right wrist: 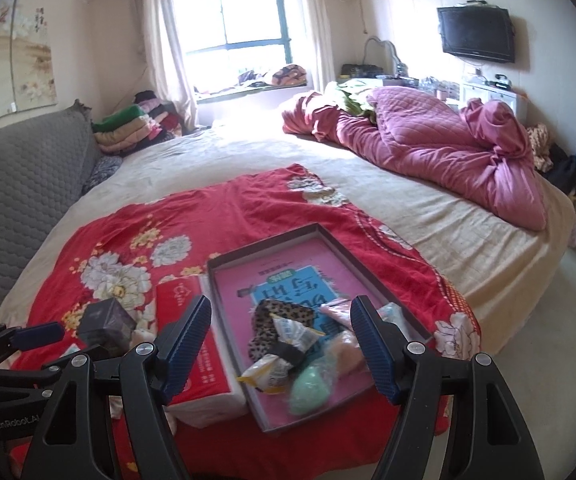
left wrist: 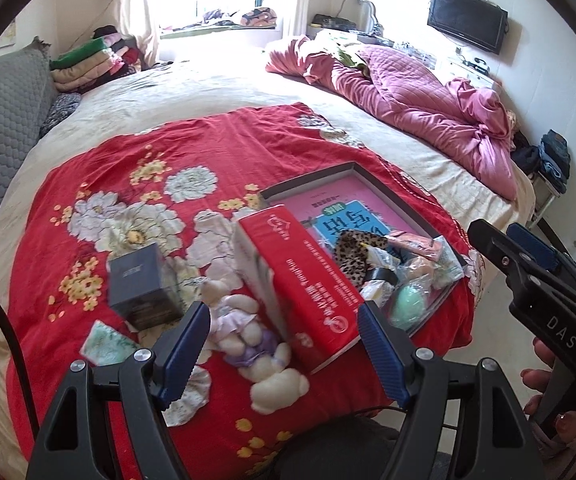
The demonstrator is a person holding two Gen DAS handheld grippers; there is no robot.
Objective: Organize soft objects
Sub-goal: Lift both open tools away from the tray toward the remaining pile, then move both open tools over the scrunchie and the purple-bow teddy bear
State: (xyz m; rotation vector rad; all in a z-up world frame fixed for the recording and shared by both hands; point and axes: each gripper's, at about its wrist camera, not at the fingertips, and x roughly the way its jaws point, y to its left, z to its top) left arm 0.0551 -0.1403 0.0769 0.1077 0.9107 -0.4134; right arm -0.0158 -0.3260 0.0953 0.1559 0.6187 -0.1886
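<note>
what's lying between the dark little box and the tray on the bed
The red tissue pack and a plush bear lie between the dark box and the tray, in the left wrist view.

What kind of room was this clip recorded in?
A lived-in bedroom, almost certainly in a home. A large bed fills most of the view, with a crumpled pink quilt on it, a wall-mounted TV opposite, and a curtained window with folded clothes stacked nearby.

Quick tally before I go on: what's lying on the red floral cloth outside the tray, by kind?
Plush bears: 1, the white bear in a purple dress
Red tissue packs: 1
Dark boxes: 1
Pale green floral packets: 1
Total: 4
The tray and its contents are not counted.
</note>
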